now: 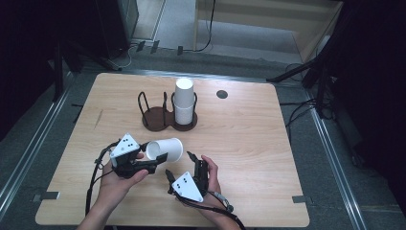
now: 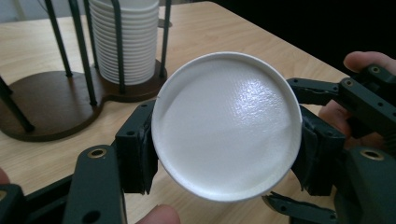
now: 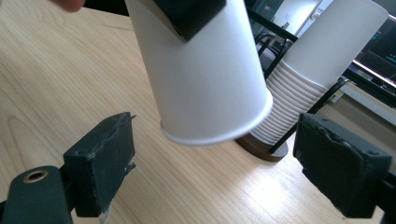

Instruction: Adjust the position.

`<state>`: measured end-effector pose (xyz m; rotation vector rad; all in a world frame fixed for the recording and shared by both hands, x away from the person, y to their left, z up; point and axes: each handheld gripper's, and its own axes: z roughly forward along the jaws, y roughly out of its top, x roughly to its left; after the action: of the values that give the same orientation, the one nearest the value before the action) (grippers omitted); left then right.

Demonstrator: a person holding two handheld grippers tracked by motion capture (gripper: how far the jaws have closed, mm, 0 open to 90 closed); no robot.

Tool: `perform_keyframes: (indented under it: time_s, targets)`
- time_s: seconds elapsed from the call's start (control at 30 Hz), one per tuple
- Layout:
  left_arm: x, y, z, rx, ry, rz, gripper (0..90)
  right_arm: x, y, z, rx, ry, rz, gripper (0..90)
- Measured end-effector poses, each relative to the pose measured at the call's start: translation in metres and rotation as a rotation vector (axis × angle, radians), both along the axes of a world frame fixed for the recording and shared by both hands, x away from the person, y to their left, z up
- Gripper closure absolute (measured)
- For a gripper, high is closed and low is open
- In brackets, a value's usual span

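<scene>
High view: a white paper cup is being held on its side above the worktop, clamped by the left gripper.
Right gripper: jaws are being kept apart, nothing between them.
Cup stack: is being kept in the rack behind.

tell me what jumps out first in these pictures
A white paper cup lies on its side, clamped in the left tool above the table's near middle. Behind it, a tall stack of cups fills the right bay of a dark wire holder. The right tool waits open beside the cup.
</scene>
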<state>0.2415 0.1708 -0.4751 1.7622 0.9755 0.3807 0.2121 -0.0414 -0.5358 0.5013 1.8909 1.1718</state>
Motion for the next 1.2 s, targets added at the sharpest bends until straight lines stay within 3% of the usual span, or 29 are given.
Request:
perform_keyframes:
  time_s: [0.27, 0.3, 0.37, 0.63, 0.83, 0.93, 1.1, 1.2]
  targets:
    - [-0.001, 0.005, 0.0, -0.055, -0.046, 0.035, 34.1, 0.003, -0.004, 0.003, 0.047, 0.034, -0.016, 12.8]
    - [0.0, 0.007, -0.001, -0.086, -0.07, 0.042, 34.0, 0.004, -0.004, 0.003, 0.053, 0.039, -0.016, 12.8]
    - [0.001, 0.009, -0.002, -0.115, -0.08, 0.047, 33.9, 0.003, -0.004, 0.003, 0.067, 0.047, -0.015, 12.9]
    - [0.002, 0.017, -0.004, -0.176, -0.116, 0.081, 34.0, 0.005, -0.006, 0.006, 0.107, 0.086, -0.008, 12.6]
    - [0.003, 0.017, -0.007, -0.19, -0.17, 0.091, 34.1, 0.007, -0.01, 0.009, 0.155, 0.118, -0.007, 12.5]
    - [0.002, 0.016, -0.01, -0.21, -0.222, 0.098, 34.1, 0.008, -0.011, 0.01, 0.174, 0.133, -0.007, 12.3]
    - [0.002, 0.016, -0.012, -0.221, -0.255, 0.102, 34.1, 0.009, -0.013, 0.013, 0.213, 0.151, -0.002, 12.1]
    - [0.002, 0.016, -0.012, -0.223, -0.273, 0.101, 34.1, 0.01, -0.011, 0.013, 0.196, 0.153, -0.028, 12.1]
